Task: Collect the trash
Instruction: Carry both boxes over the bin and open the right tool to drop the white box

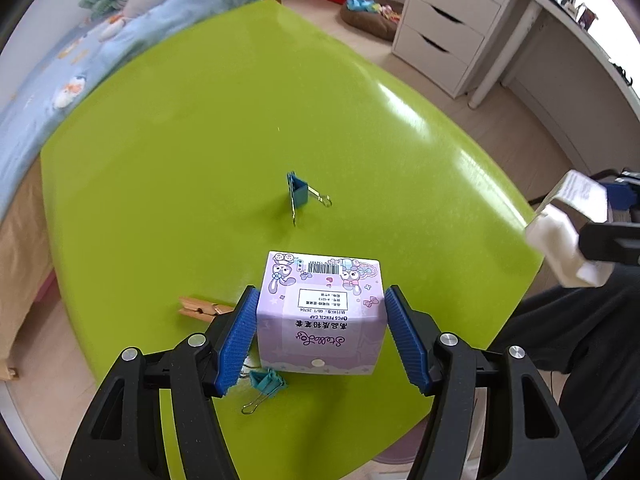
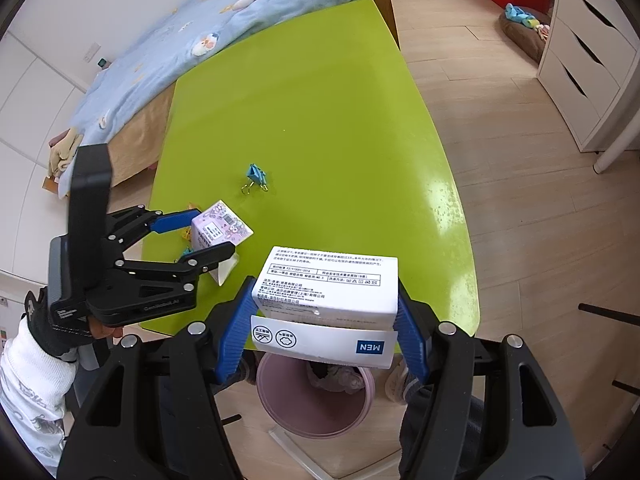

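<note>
Gripping boxes: left gripper [image 1: 320, 334] purple box [image 1: 320, 312], right gripper [image 2: 326, 328] white box [image 2: 328, 292]; bin [image 2: 316, 404] only right view

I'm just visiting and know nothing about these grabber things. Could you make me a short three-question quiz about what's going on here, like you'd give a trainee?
1. True or false: the right gripper holds a white box above a pink bin.
2. What does the left gripper have between its jaws?
A) a wooden clothespin
B) a purple cartoon box
C) a binder clip
3. Fill in: the blue binder clip rests on the ____ table.

Key:
1. True.
2. B, the purple cartoon box; the wooden clothespin lies on the table beside it.
3. Green.
</note>
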`<state>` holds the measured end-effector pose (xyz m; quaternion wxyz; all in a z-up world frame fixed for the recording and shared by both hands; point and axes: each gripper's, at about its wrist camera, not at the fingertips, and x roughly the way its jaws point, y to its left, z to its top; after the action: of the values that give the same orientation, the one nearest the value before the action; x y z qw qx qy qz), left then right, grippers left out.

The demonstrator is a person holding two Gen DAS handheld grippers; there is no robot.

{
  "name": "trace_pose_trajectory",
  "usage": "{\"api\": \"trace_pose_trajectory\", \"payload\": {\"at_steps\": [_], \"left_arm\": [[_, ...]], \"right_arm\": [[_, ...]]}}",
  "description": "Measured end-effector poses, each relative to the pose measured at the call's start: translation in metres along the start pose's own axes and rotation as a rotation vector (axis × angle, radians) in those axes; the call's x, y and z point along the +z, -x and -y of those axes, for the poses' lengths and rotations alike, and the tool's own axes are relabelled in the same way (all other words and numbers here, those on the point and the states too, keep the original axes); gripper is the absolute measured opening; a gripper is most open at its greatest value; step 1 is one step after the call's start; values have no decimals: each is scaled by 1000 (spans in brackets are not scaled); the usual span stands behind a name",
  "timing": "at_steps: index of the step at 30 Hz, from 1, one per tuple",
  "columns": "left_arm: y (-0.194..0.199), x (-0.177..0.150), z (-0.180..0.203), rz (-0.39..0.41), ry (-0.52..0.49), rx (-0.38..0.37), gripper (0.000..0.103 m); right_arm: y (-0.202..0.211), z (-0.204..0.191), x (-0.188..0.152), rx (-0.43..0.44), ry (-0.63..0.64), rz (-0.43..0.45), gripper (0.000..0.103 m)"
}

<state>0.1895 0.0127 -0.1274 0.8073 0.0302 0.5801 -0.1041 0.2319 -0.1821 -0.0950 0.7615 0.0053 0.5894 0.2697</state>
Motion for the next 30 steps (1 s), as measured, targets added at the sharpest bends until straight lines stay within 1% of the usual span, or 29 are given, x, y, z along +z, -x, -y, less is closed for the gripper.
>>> {"api": "trace_pose_trajectory", "payload": {"at_steps": [5,9,10,16,24,30], "left_arm": [[25,-2,2,87,43,11,62],[49,-10,1,150,92,19,62],[51,-9,6,162,102,22,62],[86,-36,15,236,160,51,62],[107,-75,35,281,199,68,62],[122,-106,49,309,224,72,62]], "right_arm": [[2,-9,-1,11,26,18,64],[9,-20,-4,8,71,41,64],[11,-22,-5,7,81,46,64],[27,-37,-20,-16,167,88,64],[45,-55,-49,-37,258,126,64],[55,-67,-76,-24,313,135,64]]}}
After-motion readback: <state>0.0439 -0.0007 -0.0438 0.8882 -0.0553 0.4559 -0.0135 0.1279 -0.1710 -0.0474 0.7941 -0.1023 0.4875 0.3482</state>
